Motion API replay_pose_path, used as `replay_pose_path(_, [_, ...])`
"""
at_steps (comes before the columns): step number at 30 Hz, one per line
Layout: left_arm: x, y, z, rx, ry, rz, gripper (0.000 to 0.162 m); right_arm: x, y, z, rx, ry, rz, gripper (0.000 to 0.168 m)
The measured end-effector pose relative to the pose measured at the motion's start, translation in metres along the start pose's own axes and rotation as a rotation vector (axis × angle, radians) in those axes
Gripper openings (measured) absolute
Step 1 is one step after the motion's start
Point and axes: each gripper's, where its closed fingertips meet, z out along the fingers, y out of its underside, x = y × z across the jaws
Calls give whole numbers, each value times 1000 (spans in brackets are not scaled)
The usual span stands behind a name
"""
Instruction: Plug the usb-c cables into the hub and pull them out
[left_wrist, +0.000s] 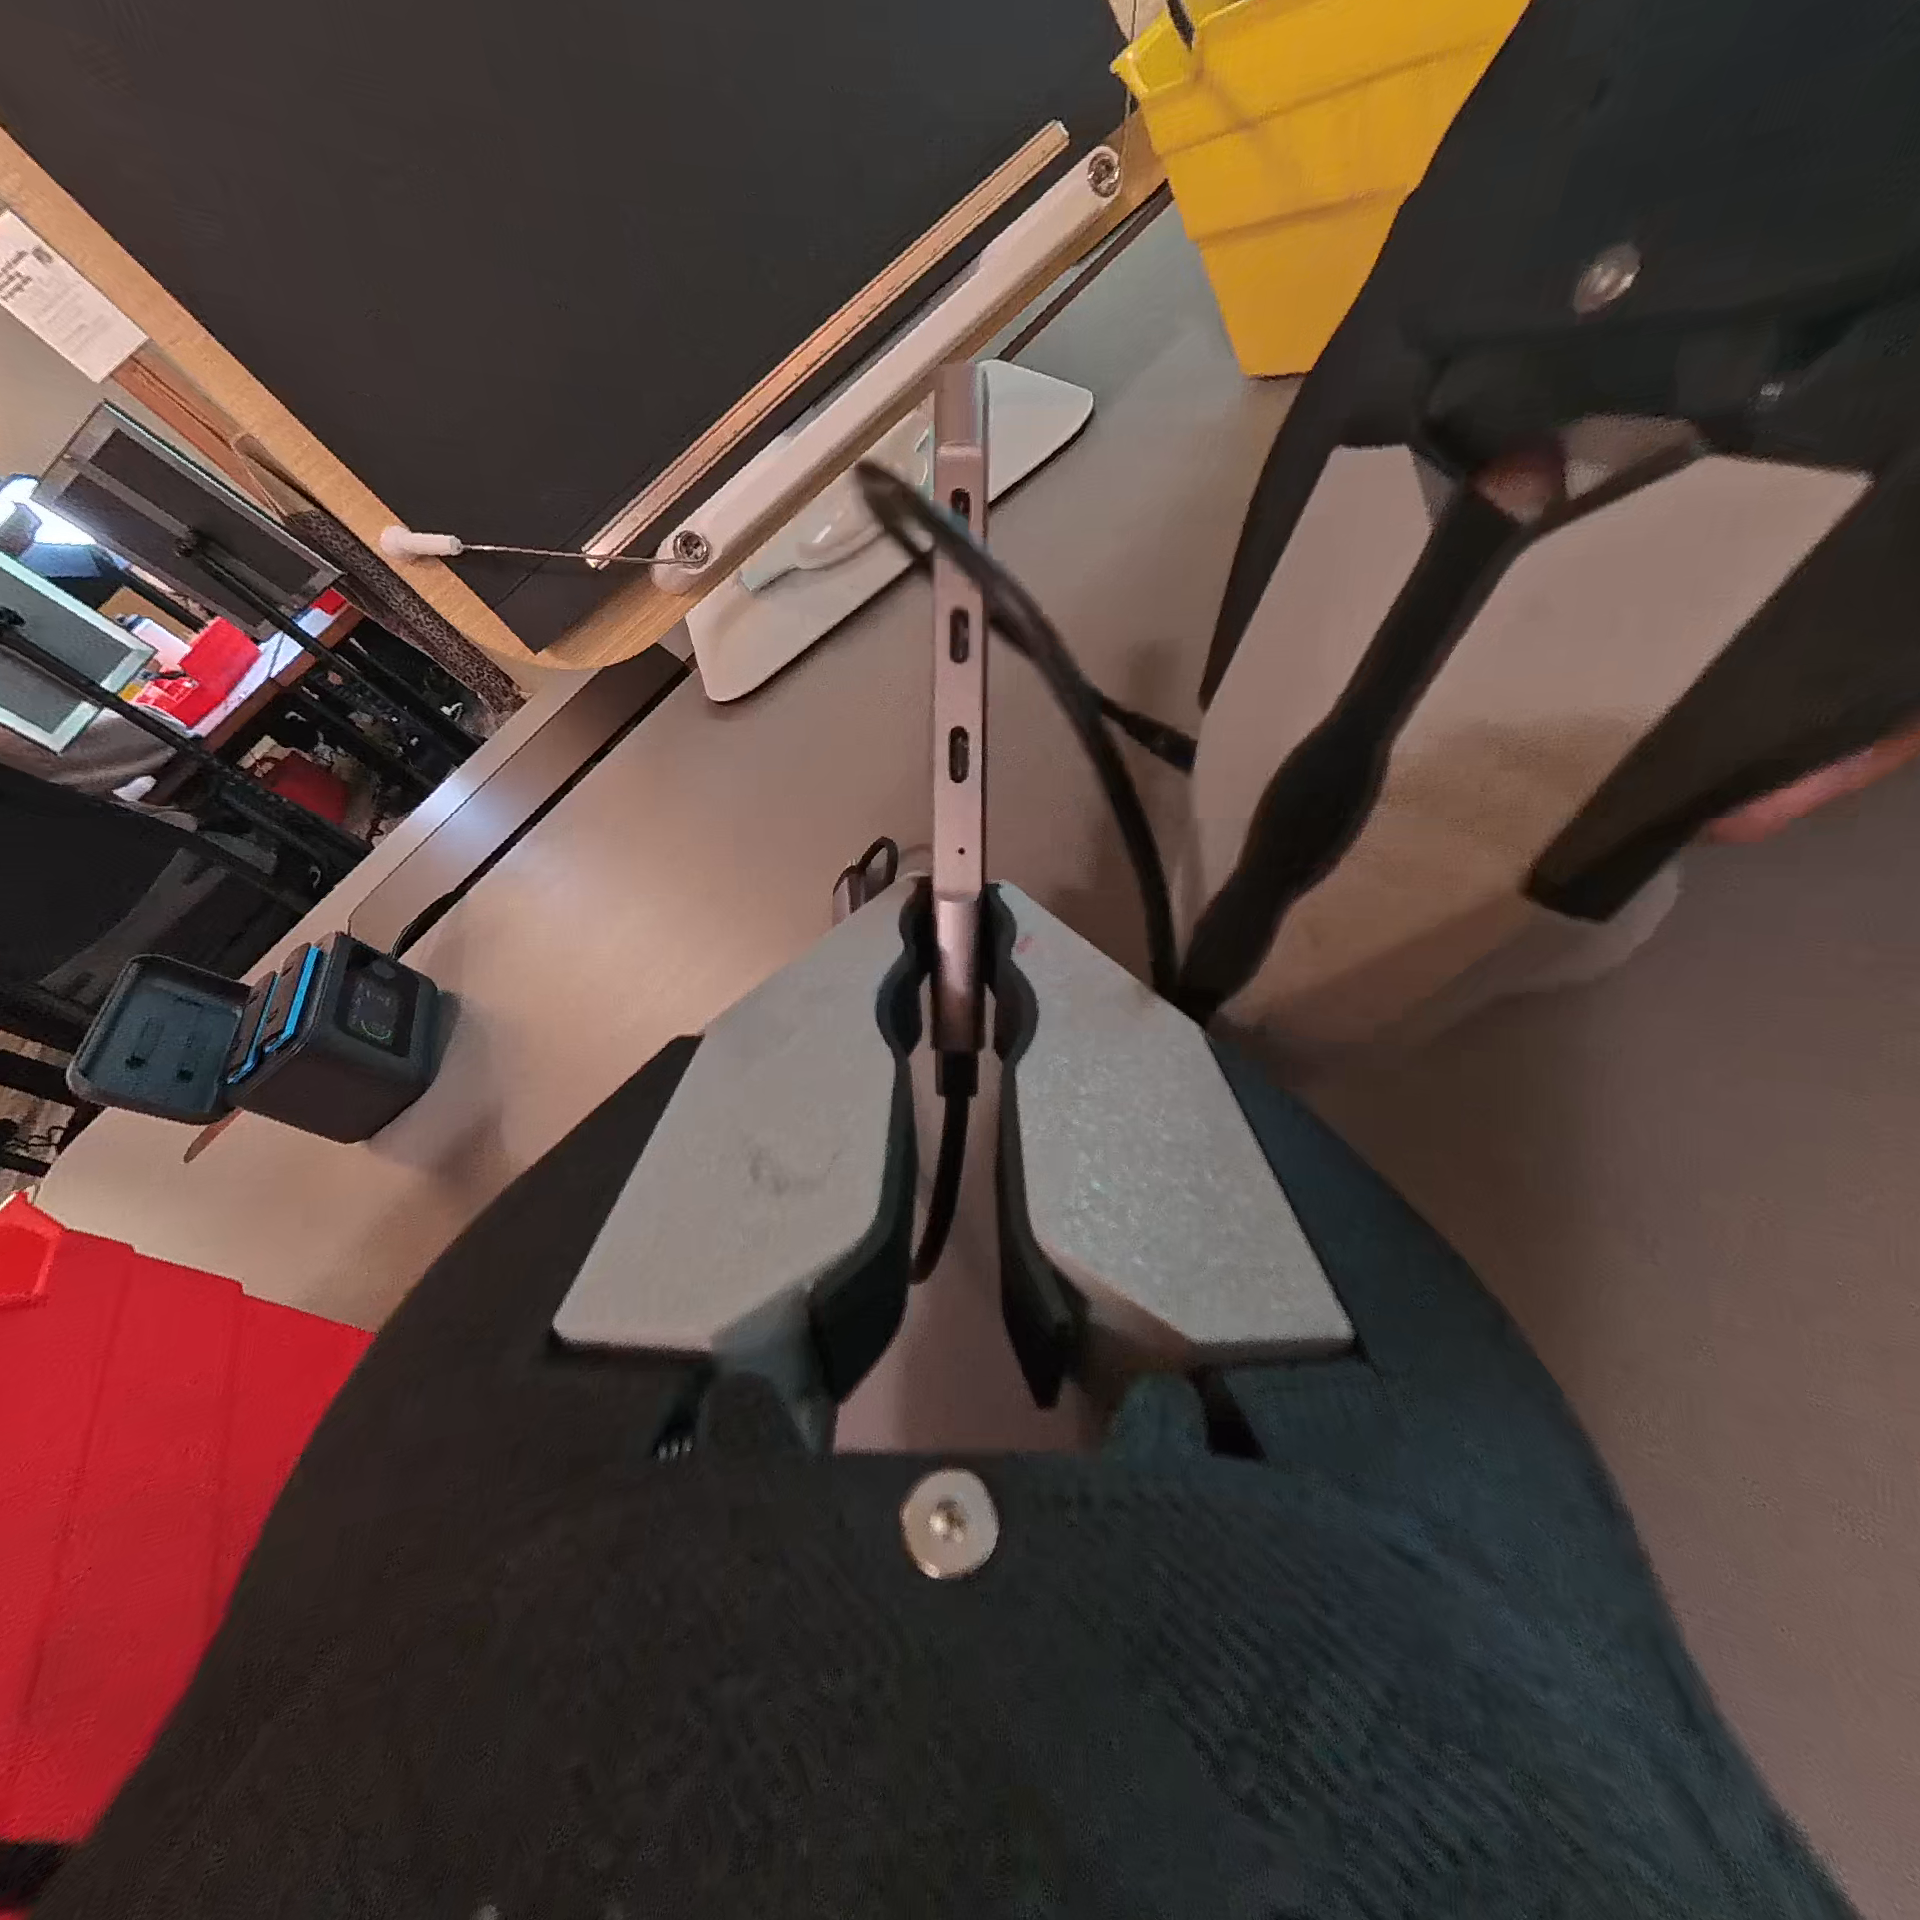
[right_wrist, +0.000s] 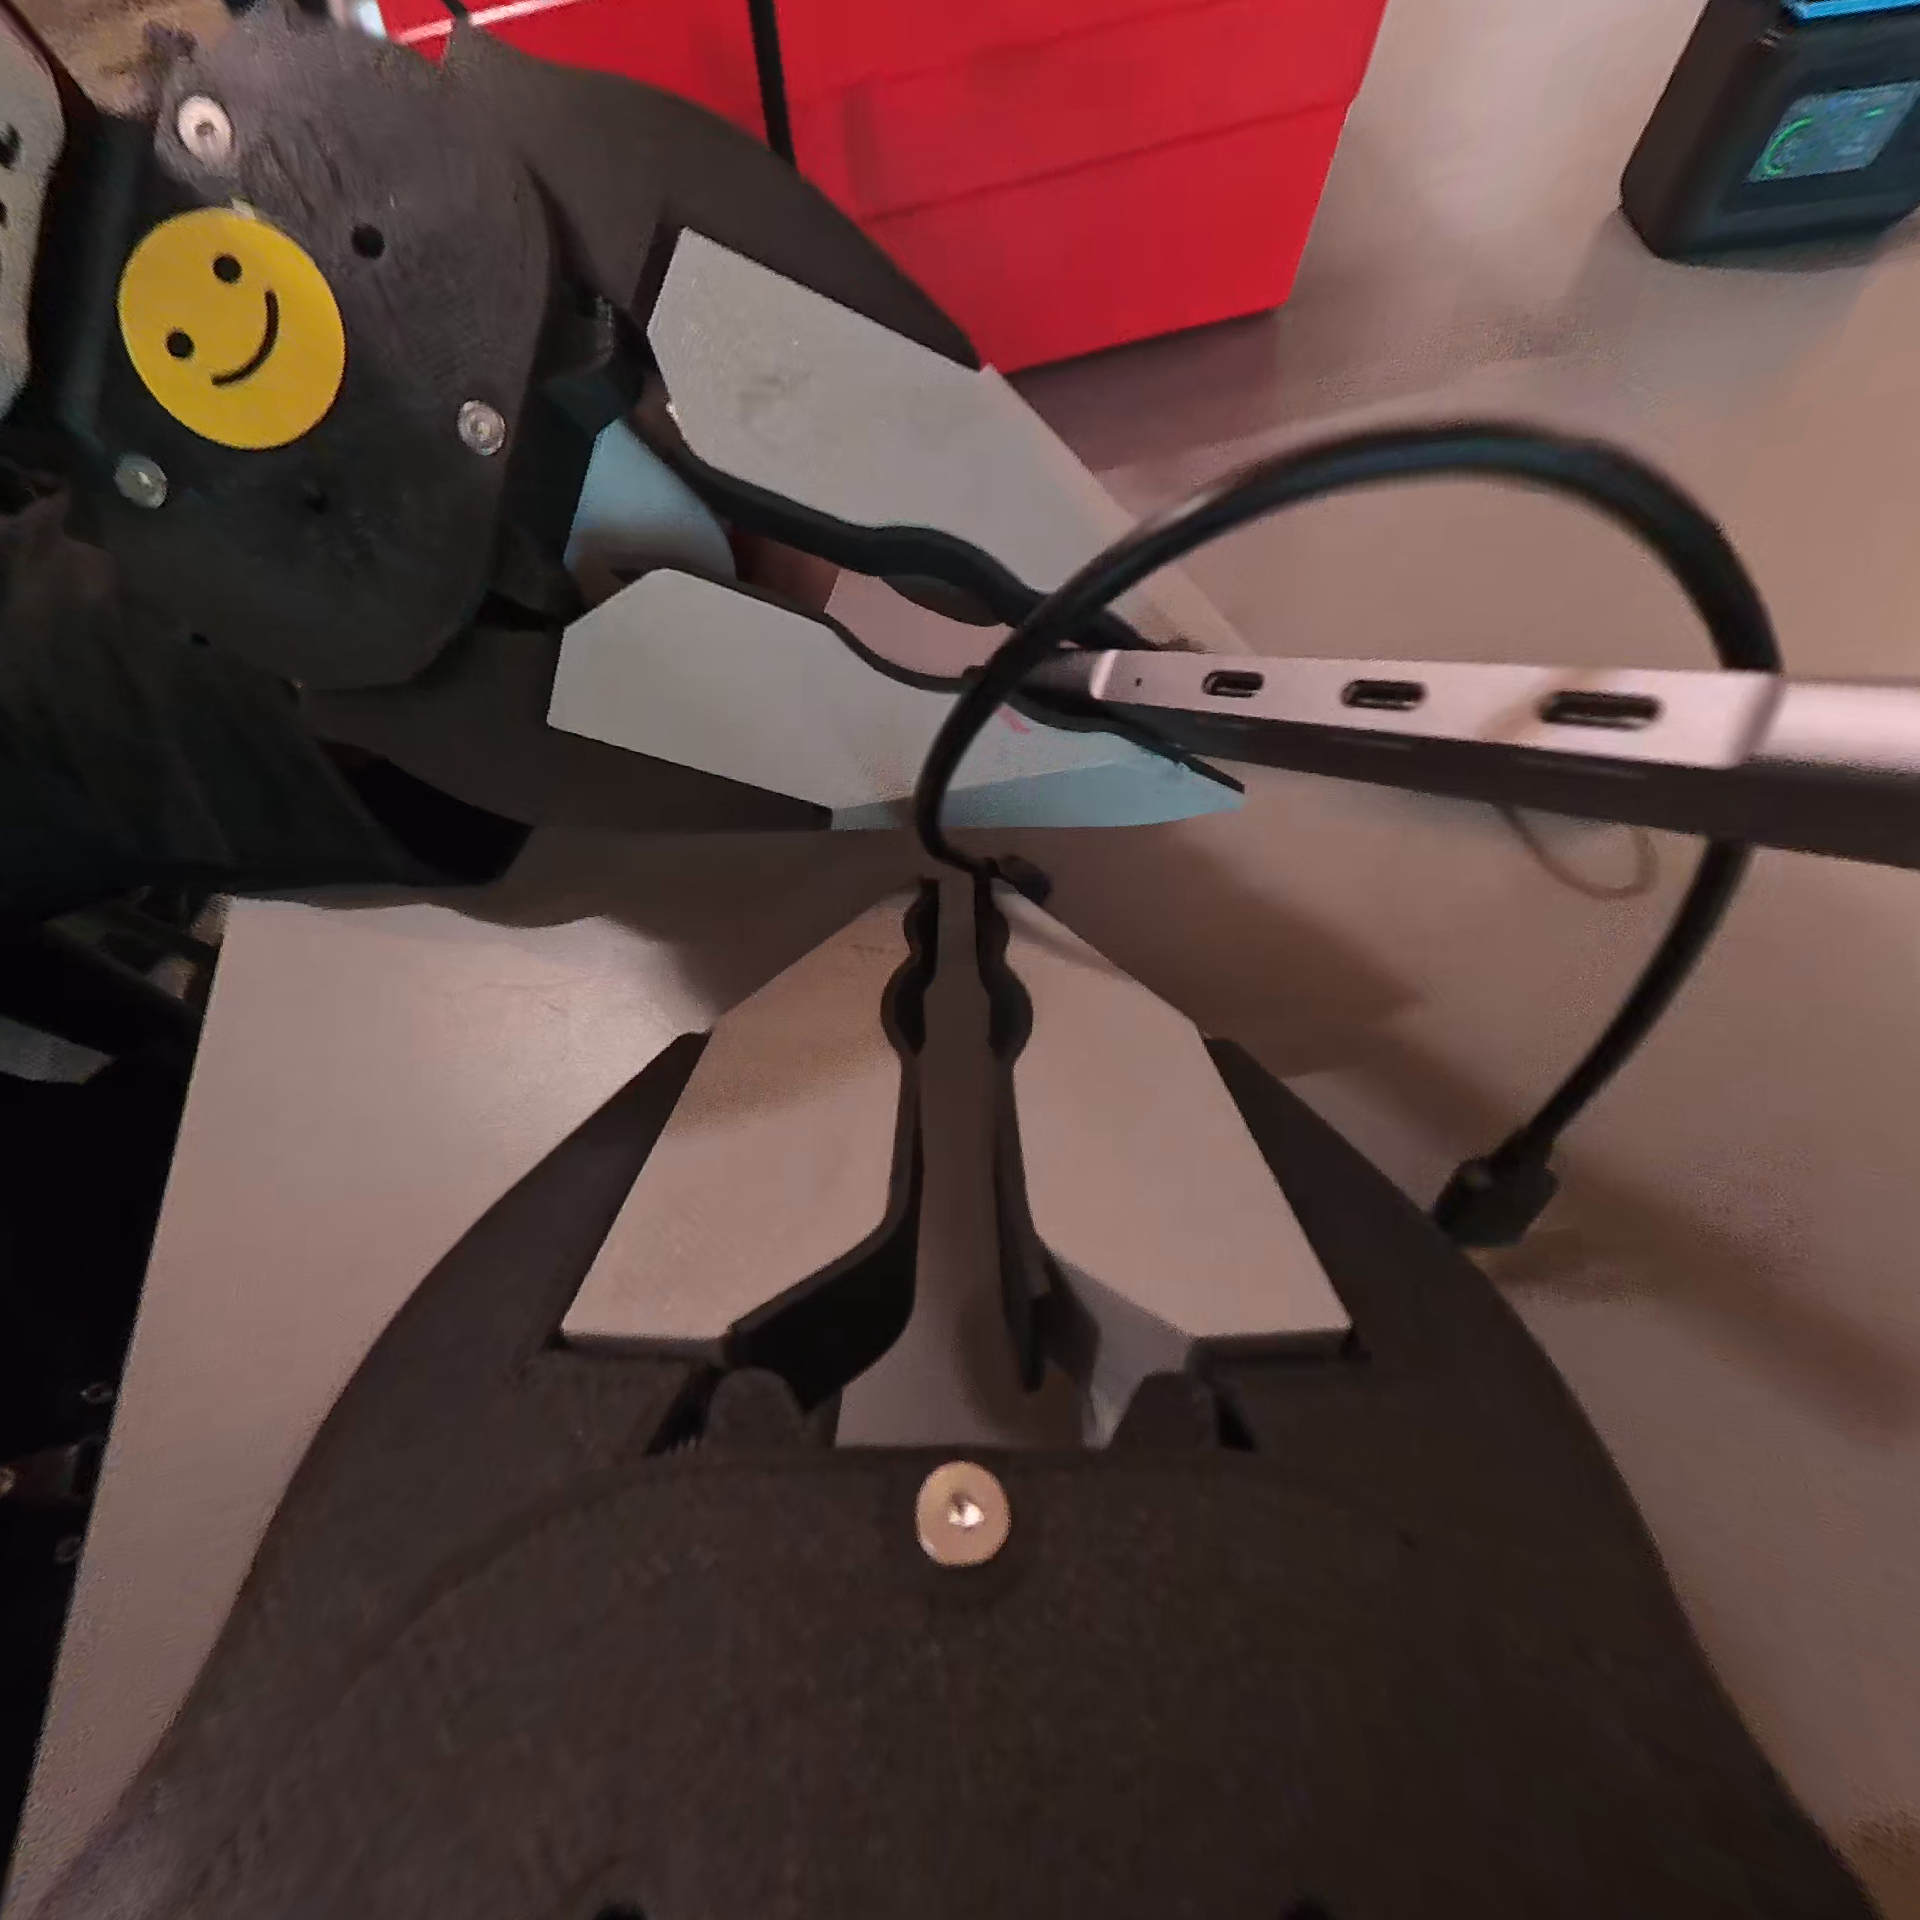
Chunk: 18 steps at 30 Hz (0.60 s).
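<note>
My left gripper (left_wrist: 956, 904) is shut on the near end of a slim grey hub (left_wrist: 958, 665), which it holds on edge, pointing forward above the table. Three ports (left_wrist: 961, 629) along the hub's side are empty. The hub also shows in the right wrist view (right_wrist: 1455, 707), clamped in the left gripper (right_wrist: 1195, 717). A black cable (right_wrist: 1455, 442) loops over the hub and ends in a free plug (right_wrist: 1496, 1205) hanging near the table. My right gripper (right_wrist: 956, 894) is shut on this cable at its fingertips. In the left wrist view it (left_wrist: 1195, 1003) sits to the right of the hub.
A red box (right_wrist: 1091, 156) and a black power unit with a small screen (right_wrist: 1787, 125) stand on the brown table (right_wrist: 1558, 1558). A yellow bin (left_wrist: 1299, 187) and a white stand base (left_wrist: 790, 644) lie beyond the hub. A person's hand (left_wrist: 1808, 790) holds the right gripper. The grippers' ends are close to 6 centimetres from one another.
</note>
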Motion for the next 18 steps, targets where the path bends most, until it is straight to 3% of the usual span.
replay_pose_path(10, [1, -2, -2, 13, 22, -21, 6, 6, 4, 2, -55, 116, -201, 11])
replay_pose_path(18, [2, -4, -3, 28, 41, -40, 6, -3, -1, -1, -17, 61, -318, 17])
